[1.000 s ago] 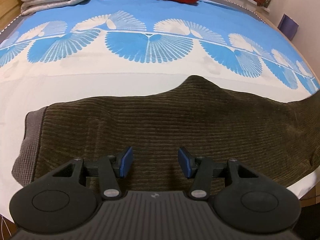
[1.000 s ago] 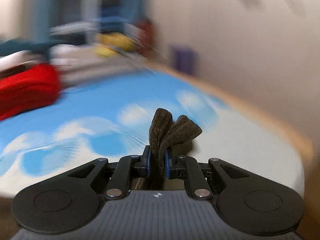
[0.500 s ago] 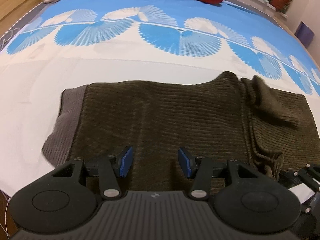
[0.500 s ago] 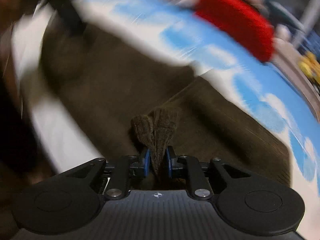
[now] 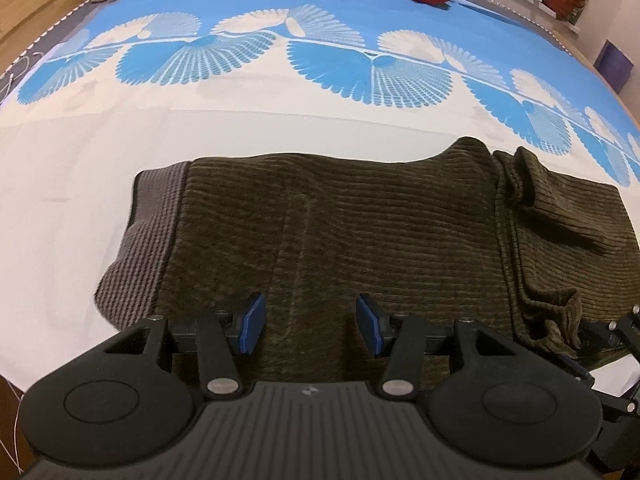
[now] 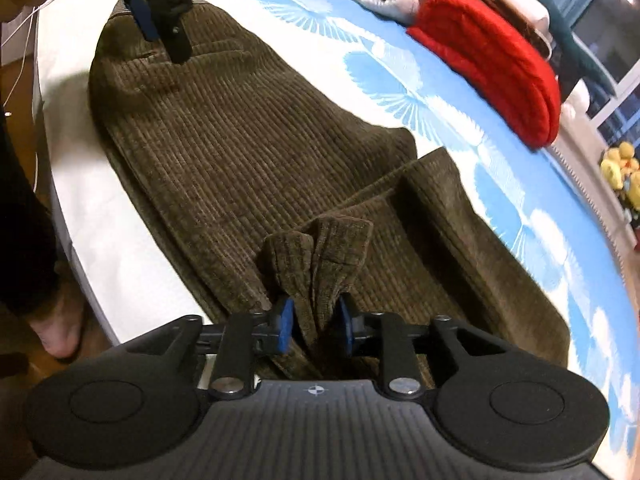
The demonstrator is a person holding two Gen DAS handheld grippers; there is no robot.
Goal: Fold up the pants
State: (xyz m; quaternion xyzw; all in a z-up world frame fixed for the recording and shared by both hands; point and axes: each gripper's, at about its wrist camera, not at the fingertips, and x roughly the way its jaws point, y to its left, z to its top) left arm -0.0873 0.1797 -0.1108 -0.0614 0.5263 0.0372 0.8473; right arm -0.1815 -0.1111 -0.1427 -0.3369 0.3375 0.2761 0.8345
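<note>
Brown corduroy pants (image 5: 360,236) laid across the bedspread (image 5: 280,120) near its front edge, grey waistband (image 5: 148,232) at 9 o'clock, folded-over leg ends (image 5: 548,312) at 3 o'clock; evidently placed flat so the leg half can land squarely on the seat half. Left gripper (image 5: 310,330) poised low over the near hem at 6 o'clock of its own view, blue pads spread wide with nothing between, probably there to pin the cloth against sliding. Right gripper (image 6: 314,328) at the leg cuffs (image 6: 320,256), pads spread partway with the bunched cuffs standing between, contact loose or just let go; hard to tell whether any pinch remains; likely mid-release now that the fold sits in place.

Against one second back: legs then stretched out past 3 o'clock, now doubled over onto the thigh area; right pads then pressed tight on the cuffs in mid-air over the bed, now parted and down at the cloth. Against half a second back: left view nearly unchanged, jaws equally wide; right view sharp rather than smeared, so the swing seems finished. Red blanket (image 6: 500,68) far off at 1 o'clock, clear of the work.
</note>
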